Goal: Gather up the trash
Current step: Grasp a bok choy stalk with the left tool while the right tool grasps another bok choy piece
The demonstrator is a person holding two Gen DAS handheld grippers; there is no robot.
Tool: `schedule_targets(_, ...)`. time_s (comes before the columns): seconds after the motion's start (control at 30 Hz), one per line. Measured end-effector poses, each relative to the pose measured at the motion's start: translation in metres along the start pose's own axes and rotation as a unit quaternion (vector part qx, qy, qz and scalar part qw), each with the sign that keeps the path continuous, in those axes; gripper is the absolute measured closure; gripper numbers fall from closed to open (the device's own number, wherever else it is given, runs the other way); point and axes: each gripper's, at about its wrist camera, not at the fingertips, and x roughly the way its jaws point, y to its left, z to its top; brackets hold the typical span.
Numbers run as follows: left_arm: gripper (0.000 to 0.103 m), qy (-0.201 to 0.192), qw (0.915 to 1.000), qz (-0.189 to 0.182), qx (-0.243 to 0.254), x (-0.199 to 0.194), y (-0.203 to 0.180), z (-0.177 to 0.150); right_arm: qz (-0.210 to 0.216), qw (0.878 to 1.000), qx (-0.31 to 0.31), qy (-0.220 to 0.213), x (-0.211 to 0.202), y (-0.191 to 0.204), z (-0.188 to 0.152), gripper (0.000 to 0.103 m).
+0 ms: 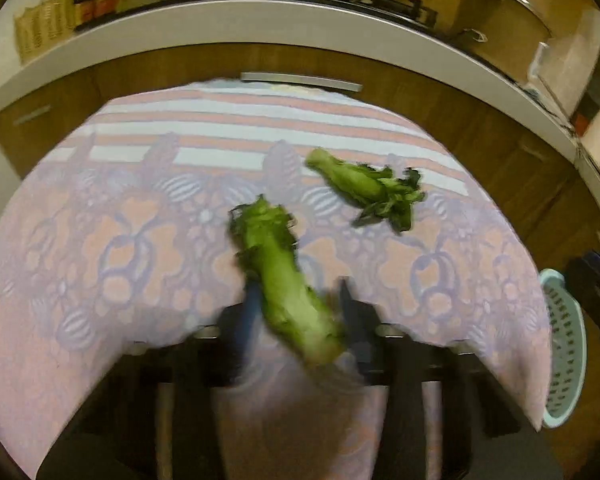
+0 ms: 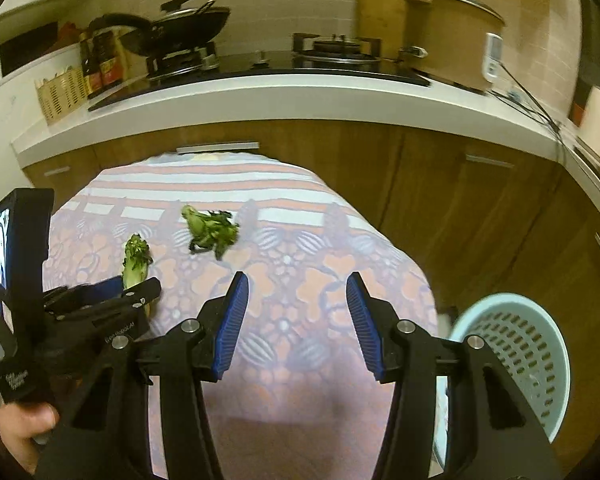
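Left wrist view is showing a green vegetable stalk (image 1: 284, 276) lying on the patterned tablecloth (image 1: 100, 240), the left gripper (image 1: 300, 304) clenching on its near end. A leafy scrap (image 1: 364, 188) is lying farther right. The right gripper (image 2: 296, 320) is hanging released, a pale basket (image 2: 540, 344) to its right.
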Motion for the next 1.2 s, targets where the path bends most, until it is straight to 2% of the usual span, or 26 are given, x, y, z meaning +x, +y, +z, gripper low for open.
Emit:
schedule_targets(0.1, 0.083, -0.004, 0.9996, -0.027, -0.004, -0.001, 0.012, 0.003, 0.021, 1.000, -0.009, 0.004, 0.016, 0.010, 0.008, 0.055)
schedule_targets(0.17, 0.083, -0.012, 0.9993, -0.033, -0.014, -0.003, 0.025, 0.006, 0.032, 0.999, -0.013, 0.012, 0.032, 0.015, 0.013, 0.055)
schedule_targets(0.33, 0.083, -0.056, 0.9980, -0.012, -0.028, -0.007, 0.051, 0.015, 0.074, 0.996, -0.023, 0.038, 0.068, 0.029, 0.025, 0.055)
schedule_targets(0.43, 0.083, -0.071, 0.9967, -0.012, -0.037, -0.002, 0.059, 0.013, 0.086, 0.994, -0.038, 0.050, 0.086, 0.038, 0.029, 0.044)
schedule_targets(0.57, 0.083, -0.098, 0.9943, 0.019, -0.036, -0.005, 0.057, 0.011, 0.090, 0.991, -0.078, 0.060, 0.108, 0.052, 0.033, 0.040)
schedule_targets(0.73, 0.083, -0.088, 0.9949, 0.018, -0.047, -0.001, 0.061, 0.014, 0.070, 0.987, -0.119, 0.077, 0.135, 0.067, 0.035, 0.035)
schedule_targets(0.93, 0.083, -0.086, 0.9955, 0.021, -0.033, 0.002, 0.056, 0.017, 0.085, 0.986, -0.119, 0.082, 0.141, 0.071, 0.038, 0.034)
schedule_targets(1.0, 0.083, -0.085, 0.9956, 0.022, -0.032, 0.002, 0.057, 0.016, 0.091, 0.986, -0.116, 0.082, 0.140, 0.070, 0.038, 0.040)
schedule_targets(1.03, 0.083, -0.085, 0.9957, 0.022, -0.032, 0.002, 0.057, 0.016, 0.095, 0.985, -0.117, 0.079, 0.138, 0.070, 0.037, 0.049)
schedule_targets(1.07, 0.083, -0.083, 0.9958, 0.021, -0.033, 0.003, 0.057, 0.016, 0.096, 0.985, -0.119, 0.075, 0.135, 0.069, 0.036, 0.063)
schedule_targets(1.2, 0.083, -0.084, 0.9957, 0.022, -0.033, 0.002, 0.057, 0.015, 0.091, 0.986, -0.121, 0.066, 0.127, 0.070, 0.032, 0.080)
